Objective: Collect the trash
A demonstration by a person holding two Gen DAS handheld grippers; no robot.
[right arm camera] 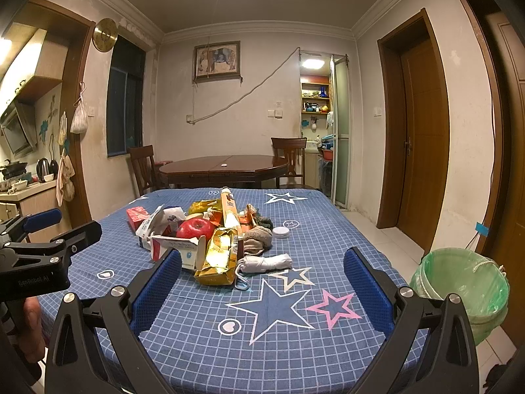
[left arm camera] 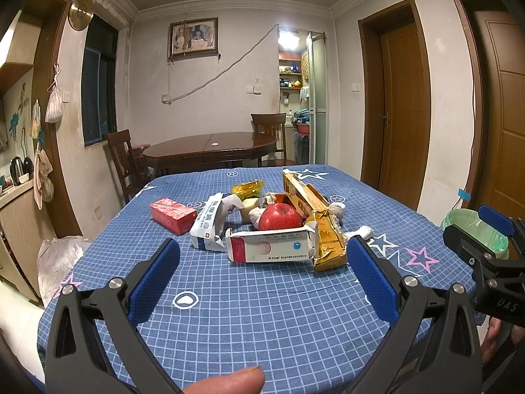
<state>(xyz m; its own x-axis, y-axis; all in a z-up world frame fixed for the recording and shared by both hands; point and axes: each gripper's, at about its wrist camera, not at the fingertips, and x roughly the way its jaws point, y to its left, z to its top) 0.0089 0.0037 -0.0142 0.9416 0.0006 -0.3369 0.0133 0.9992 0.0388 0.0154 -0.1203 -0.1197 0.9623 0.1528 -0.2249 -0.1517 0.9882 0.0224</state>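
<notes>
We had both grippers hovering over the near edge of the table (left arm camera: 269,321), which was covered in a blue checked cloth with stars. The left gripper (left arm camera: 262,269) was spread wide with nothing between its blue pads, and the right gripper (right arm camera: 262,282) was just as wide and just as empty.

The trash sat in one heap around the middle of the table, well ahead of both grippers. Closest to us was a torn-open white and red carton (left arm camera: 272,246), lying on its side. Right behind it sat a red apple (left arm camera: 280,216), and just to the right a crumpled gold foil bag (left arm camera: 328,239) leaned against the carton's end. A long yellow box (left arm camera: 303,193) stuck up at an angle behind the apple. Off to the left of the heap was a red box (left arm camera: 172,218), a bit apart from the rest, with a crushed white packet (left arm camera: 213,223) between it and the carton.

From the right wrist view we could also see a folded grey umbrella (right arm camera: 265,262) lying beside the foil bag, and a small round white lid (right arm camera: 281,231) further back on the cloth.

The bin with the green liner (right arm camera: 459,282) stood on the floor off the table's right side.
</notes>
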